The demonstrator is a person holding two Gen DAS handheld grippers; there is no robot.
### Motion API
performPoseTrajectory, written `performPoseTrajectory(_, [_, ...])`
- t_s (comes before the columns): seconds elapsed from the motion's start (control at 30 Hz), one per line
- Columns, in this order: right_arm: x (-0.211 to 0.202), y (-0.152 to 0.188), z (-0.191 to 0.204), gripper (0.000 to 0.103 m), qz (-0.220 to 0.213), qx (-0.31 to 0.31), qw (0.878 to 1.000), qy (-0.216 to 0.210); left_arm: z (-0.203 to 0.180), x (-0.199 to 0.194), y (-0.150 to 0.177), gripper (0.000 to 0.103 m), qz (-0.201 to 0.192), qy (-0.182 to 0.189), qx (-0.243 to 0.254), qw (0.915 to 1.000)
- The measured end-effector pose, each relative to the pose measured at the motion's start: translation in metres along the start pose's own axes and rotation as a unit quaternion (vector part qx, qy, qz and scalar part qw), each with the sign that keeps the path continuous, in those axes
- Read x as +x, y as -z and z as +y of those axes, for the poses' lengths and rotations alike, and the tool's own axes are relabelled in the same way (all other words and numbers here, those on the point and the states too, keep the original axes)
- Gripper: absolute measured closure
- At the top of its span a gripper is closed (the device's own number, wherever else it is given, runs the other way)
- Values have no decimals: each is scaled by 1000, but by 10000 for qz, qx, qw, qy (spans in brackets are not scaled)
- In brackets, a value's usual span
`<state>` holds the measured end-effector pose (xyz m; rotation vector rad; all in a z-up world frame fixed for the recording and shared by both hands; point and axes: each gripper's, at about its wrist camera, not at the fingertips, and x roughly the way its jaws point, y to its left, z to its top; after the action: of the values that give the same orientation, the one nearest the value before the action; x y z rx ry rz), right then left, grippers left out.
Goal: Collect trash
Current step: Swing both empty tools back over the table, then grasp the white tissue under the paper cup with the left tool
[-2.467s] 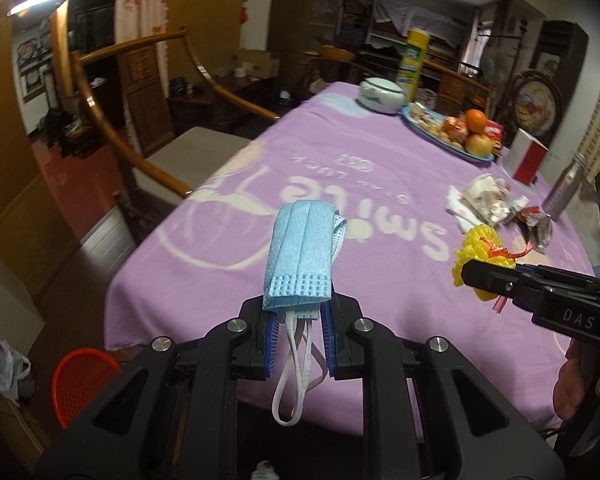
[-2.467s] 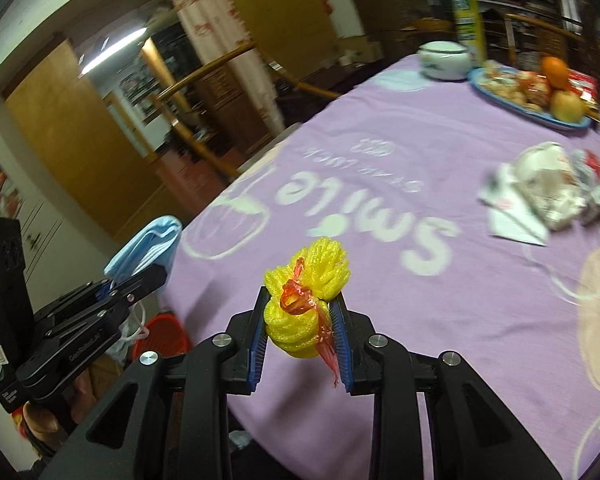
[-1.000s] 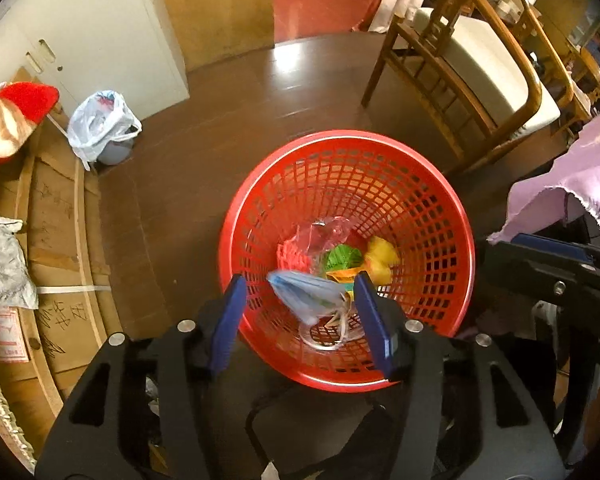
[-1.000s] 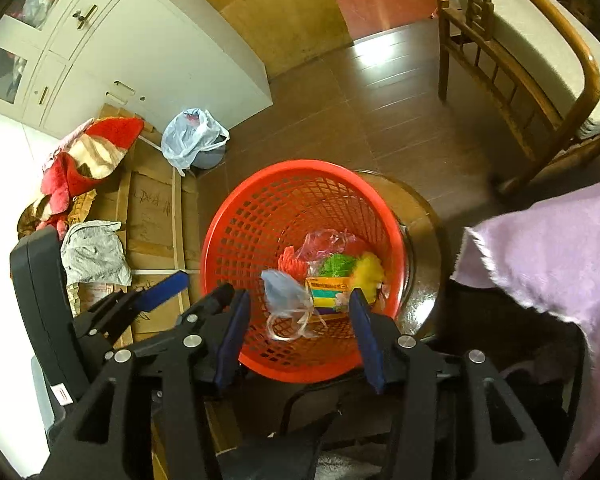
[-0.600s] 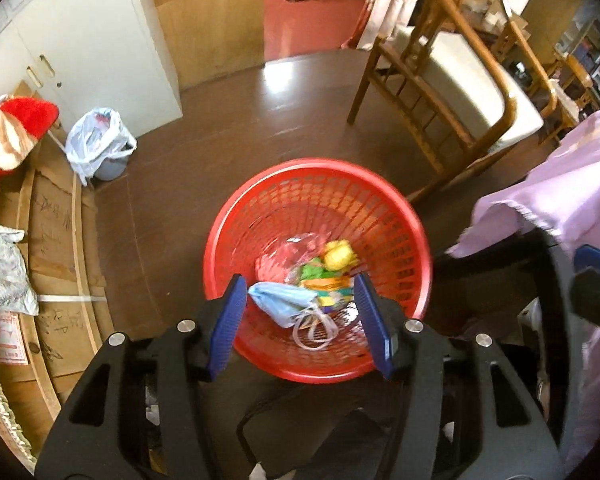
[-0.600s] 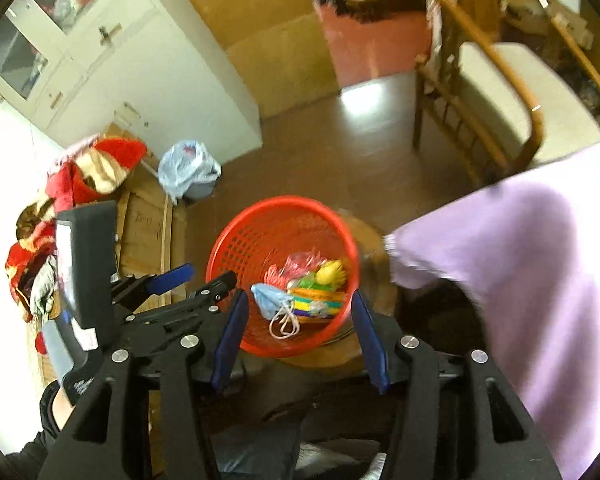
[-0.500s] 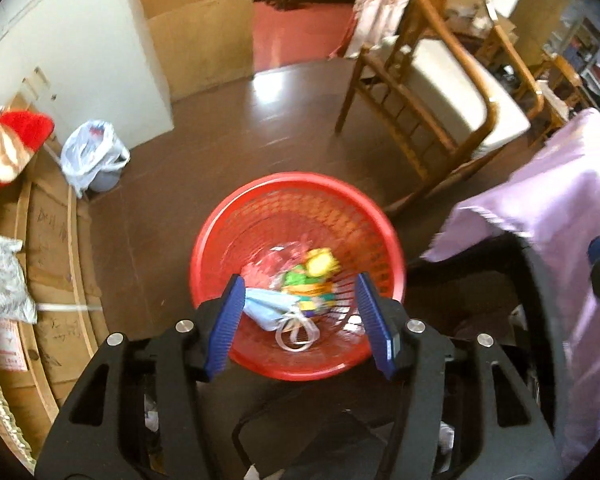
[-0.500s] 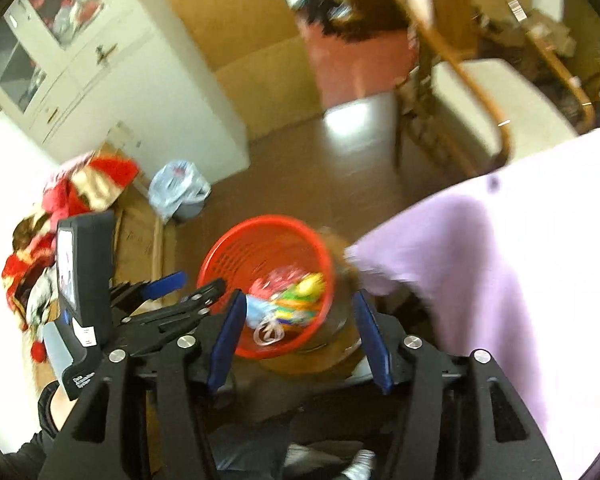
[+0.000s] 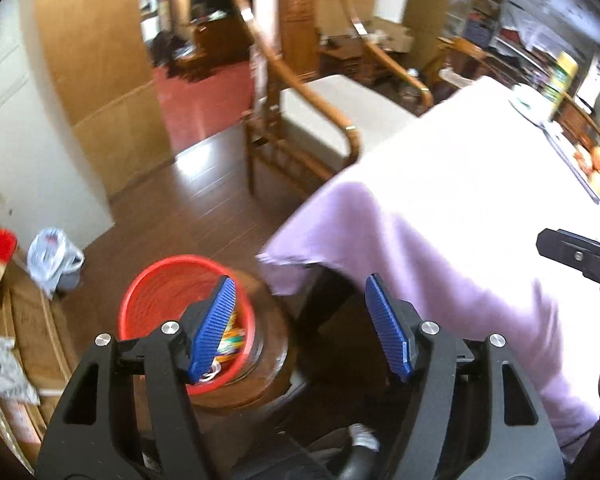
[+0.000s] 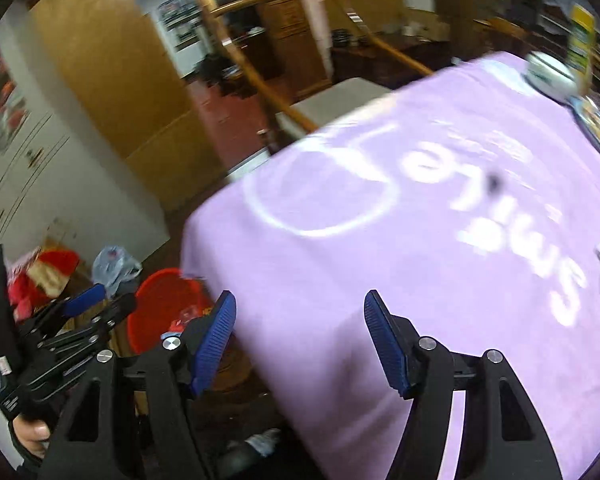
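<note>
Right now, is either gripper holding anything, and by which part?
Nothing is held. The left gripper and right gripper both stand open and empty; their jaws have just been opening.

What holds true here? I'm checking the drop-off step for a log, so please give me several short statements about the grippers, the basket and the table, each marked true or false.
1. The left gripper is open with nothing between its blue pads. True.
2. The right gripper is clamped on a yellow foam net. False: it is open and empty.
3. The round red plastic mesh basket stands on the floor beside the table corner. True.
4. The red basket is empty. False: colourful trash lies in it.
5. The purple tablecloth carries white lettering. True.
</note>
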<state>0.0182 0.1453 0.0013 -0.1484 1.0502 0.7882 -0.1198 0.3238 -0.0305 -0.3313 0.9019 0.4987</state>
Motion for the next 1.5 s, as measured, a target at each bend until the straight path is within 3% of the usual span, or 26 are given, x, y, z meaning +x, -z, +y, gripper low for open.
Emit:
performPoseTrajectory(0.23, [-37,12,-82,37,-334,603,9966,461,-80,-7,-9,34,-120,279,716,9970])
performPoseTrajectory(0.7, [-83,40,-196,36,-731,1568,9777,1189,-203,-5,-17,34,-236,730,1613,9839])
performPoseTrajectory(1.13, [-85,37,-249,36,-701,1855,9673,1582,-277,4,-28,33,-214,902,2133,9726])
performPoseTrajectory(1.5, [-101,42,-290,33,-857,2200,9585,1597,-333,11,-42,32,-340,903,2526,9628])
